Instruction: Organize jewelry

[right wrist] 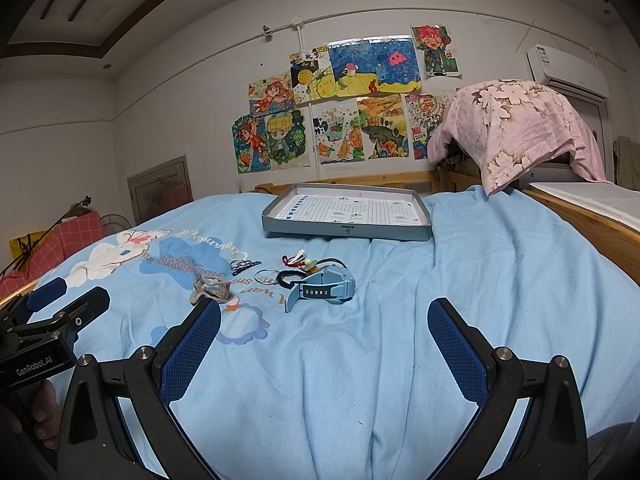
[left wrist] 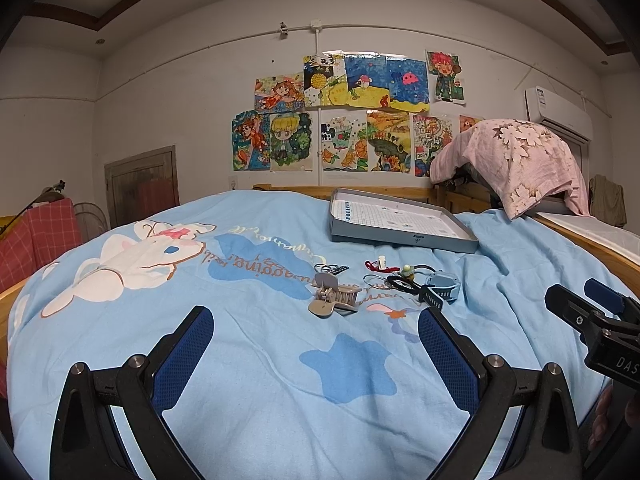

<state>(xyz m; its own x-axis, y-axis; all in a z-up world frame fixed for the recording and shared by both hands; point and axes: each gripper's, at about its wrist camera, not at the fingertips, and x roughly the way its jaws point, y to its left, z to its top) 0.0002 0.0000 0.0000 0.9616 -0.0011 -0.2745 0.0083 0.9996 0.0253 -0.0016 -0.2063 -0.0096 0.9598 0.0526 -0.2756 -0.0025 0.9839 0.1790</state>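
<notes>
A small pile of accessories lies on the blue bedspread (left wrist: 248, 360): a beige hair claw clip (left wrist: 334, 300), a blue wristwatch (left wrist: 440, 290), a thin ring hoop (left wrist: 374, 280), a red cord piece (left wrist: 374, 266), a black hair clip (left wrist: 332, 269) and a green-yellow charm (left wrist: 408, 270). In the right wrist view I see the watch (right wrist: 324, 288), the claw clip (right wrist: 210, 288) and the hoop (right wrist: 265, 277). A grey shallow box tray (left wrist: 400, 236) (right wrist: 346, 232) sits beyond them. My left gripper (left wrist: 316, 332) is open and empty, short of the pile. My right gripper (right wrist: 324, 332) is open and empty, just before the watch.
The bed has a wooden frame (right wrist: 592, 220) on the right. A pink floral cloth (right wrist: 516, 128) covers something at the far right corner. Children's drawings (left wrist: 344, 116) hang on the back wall. A red checked cloth (left wrist: 36, 236) lies left of the bed.
</notes>
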